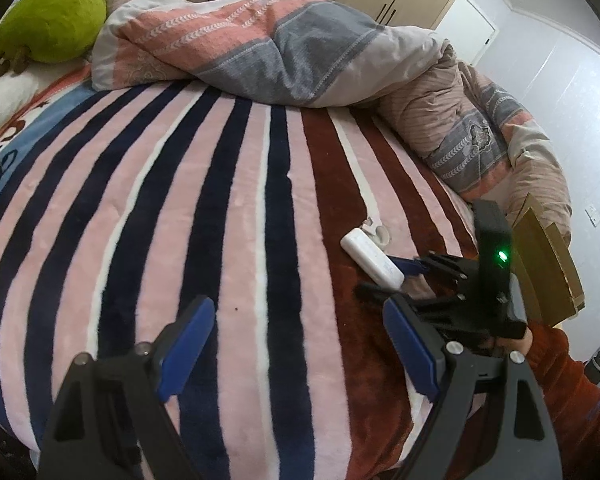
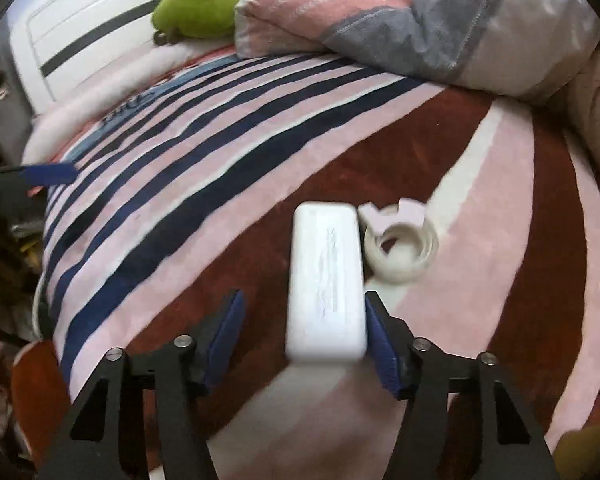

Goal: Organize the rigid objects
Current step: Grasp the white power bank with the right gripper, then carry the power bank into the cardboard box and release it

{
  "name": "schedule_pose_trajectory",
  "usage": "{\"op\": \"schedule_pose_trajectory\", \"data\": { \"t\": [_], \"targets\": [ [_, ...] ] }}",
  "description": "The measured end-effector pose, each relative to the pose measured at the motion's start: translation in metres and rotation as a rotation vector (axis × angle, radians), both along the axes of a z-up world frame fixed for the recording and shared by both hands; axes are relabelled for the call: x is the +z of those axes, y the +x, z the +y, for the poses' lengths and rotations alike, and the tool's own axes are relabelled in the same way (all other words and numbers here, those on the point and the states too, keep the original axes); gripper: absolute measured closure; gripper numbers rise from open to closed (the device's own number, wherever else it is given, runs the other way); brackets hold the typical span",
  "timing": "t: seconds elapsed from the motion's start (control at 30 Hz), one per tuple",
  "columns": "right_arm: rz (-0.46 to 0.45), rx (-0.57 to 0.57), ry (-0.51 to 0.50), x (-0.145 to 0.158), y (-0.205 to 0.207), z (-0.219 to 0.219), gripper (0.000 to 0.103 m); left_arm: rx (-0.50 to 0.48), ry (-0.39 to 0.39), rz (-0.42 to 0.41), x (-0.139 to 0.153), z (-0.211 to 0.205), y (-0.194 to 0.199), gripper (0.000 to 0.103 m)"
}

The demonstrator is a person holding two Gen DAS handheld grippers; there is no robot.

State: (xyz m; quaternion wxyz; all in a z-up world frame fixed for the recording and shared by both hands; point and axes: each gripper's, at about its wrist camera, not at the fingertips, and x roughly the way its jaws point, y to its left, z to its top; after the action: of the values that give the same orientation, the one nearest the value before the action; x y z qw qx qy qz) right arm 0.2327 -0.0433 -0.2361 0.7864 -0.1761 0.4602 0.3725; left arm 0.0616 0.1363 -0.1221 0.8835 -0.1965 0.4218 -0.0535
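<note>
A white power bank point(image 2: 325, 284) lies on the striped blanket point(image 2: 188, 184); it also shows in the left wrist view point(image 1: 371, 255). Its near end sits between my right gripper's point(image 2: 301, 314) open fingers, against the right pad point(image 2: 379, 340), with a gap to the left pad. A coiled white cable point(image 2: 401, 250) lies just right of it, touching; it also shows in the left wrist view point(image 1: 376, 231). My left gripper point(image 1: 300, 332) is open and empty above the blanket, left of the right gripper point(image 1: 395, 276).
A crumpled pink-grey duvet point(image 1: 280, 48) lies along the far side of the bed. A green plush point(image 1: 52, 20) sits by the headboard point(image 2: 80, 36). A cardboard box point(image 1: 547, 264) stands at the bed's right edge. Wardrobes stand behind.
</note>
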Motion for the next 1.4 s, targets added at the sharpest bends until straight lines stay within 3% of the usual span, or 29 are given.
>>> {"op": "schedule_pose_trajectory", "data": {
  "t": [0.07,0.23,0.4,0.6,0.7,0.8,1.0,1.2,1.4],
  "targets": [
    [-0.024,-0.033,-0.017,-0.001,0.006,0.004,0.072,-0.003,-0.010,0.001,0.001,-0.002,-0.002,0.018],
    [-0.089,-0.001,-0.024,0.020,-0.021,0.013,0.072,-0.040,-0.060,-0.016,0.008,-0.011,-0.002,0.018],
    [-0.106,0.094,0.059,0.075,-0.062,0.016,0.072,-0.086,-0.075,-0.075,0.033,-0.037,0.002,0.019],
    [-0.148,0.139,0.166,0.155,-0.102,-0.014,0.072,-0.205,-0.132,-0.170,0.082,-0.087,0.009,0.039],
    [-0.165,0.117,0.181,0.179,-0.111,-0.038,0.072,-0.258,-0.138,-0.209,0.109,-0.122,0.016,0.062],
    [-0.177,0.064,0.193,0.197,-0.110,-0.071,0.072,-0.302,-0.122,-0.228,0.126,-0.163,0.027,0.062],
    [-0.193,-0.054,0.191,0.215,-0.098,-0.149,0.072,-0.409,-0.104,-0.206,0.138,-0.250,0.059,0.061],
    [-0.156,-0.183,0.143,0.209,-0.077,-0.217,0.073,-0.507,-0.085,-0.115,0.122,-0.328,0.098,0.061],
    [-0.123,-0.206,0.116,0.190,-0.062,-0.239,0.072,-0.517,-0.010,-0.052,0.107,-0.351,0.115,0.061]
  ]
}}
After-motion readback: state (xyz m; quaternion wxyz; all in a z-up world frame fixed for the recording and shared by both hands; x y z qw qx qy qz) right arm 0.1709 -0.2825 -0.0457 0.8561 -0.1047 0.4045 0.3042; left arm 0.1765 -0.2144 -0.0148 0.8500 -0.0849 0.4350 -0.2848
